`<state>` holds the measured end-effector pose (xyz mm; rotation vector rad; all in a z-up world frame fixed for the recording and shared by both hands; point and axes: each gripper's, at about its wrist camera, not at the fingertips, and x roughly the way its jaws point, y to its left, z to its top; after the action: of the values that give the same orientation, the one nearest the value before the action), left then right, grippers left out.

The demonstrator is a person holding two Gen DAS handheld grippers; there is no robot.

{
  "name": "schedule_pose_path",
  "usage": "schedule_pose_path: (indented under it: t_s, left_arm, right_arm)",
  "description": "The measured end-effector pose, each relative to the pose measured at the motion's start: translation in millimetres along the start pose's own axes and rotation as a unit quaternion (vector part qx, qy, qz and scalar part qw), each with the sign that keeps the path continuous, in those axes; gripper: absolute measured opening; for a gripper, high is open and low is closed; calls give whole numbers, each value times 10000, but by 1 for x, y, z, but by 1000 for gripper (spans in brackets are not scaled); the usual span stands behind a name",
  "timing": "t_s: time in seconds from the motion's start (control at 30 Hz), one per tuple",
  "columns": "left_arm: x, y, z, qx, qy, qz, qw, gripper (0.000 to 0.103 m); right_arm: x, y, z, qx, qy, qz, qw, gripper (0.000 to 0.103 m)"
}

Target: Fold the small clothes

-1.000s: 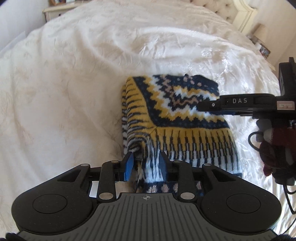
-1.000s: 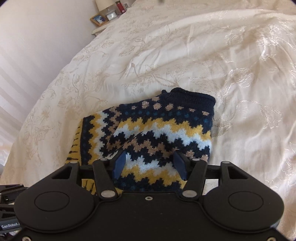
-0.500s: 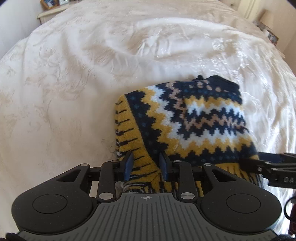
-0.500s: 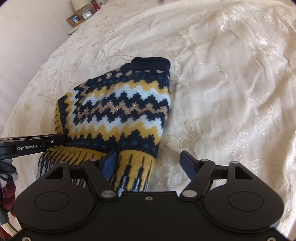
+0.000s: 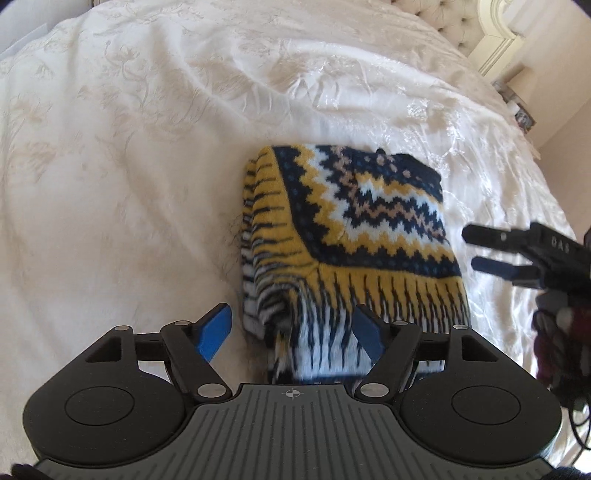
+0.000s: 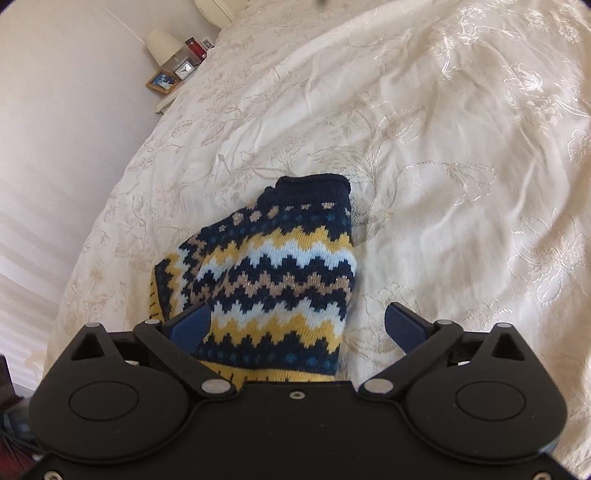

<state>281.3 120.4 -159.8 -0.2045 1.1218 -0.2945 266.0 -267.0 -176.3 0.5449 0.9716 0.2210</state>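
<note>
A small knitted sweater (image 5: 351, 236) in navy, yellow, white and tan zigzags lies folded into a compact block on the cream bedspread (image 5: 129, 166). My left gripper (image 5: 295, 328) is open over its near striped edge, with the cloth lying between the spread blue fingers but not pinched. In the right wrist view the same sweater (image 6: 273, 280) lies with its navy collar at the far end. My right gripper (image 6: 299, 326) is open above its near end. The right gripper (image 5: 484, 251) also shows in the left wrist view, just right of the sweater.
An embroidered bedspread (image 6: 443, 147) covers the bed all around. A nightstand (image 6: 173, 74) with a lamp, clock and photo frame stands at the far left. A tufted headboard (image 5: 461, 26) is at the far right. A gloved hand (image 5: 561, 332) holds the right gripper.
My left gripper has opened and let go of the sweater's striped edge. The right gripper, open half a second ago too, drew back to the sweater's right side. The sweater now lies flat, folded.
</note>
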Motion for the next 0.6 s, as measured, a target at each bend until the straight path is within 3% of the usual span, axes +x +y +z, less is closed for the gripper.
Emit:
schedule_pose_path:
  t_s: [0.17,0.27,0.47,0.6]
  left_arm:
    - [12,8,-21,-320,419,-52,9986,78]
    - [22,7,-20,-387,466,-227,9979,78]
    - [51,-4,3,-278,510,-598,9965,78]
    - [72,-3,15,-459,668,-809,9934,90]
  right_arm:
    - [16,-10,10,288,158,172,9993,102]
    - [29,-11,12,233,319,200,9990,102]
    - [58,-7,14,122,740,453,9962,103]
    - [75,-2,17,109,863,657,9940,103]
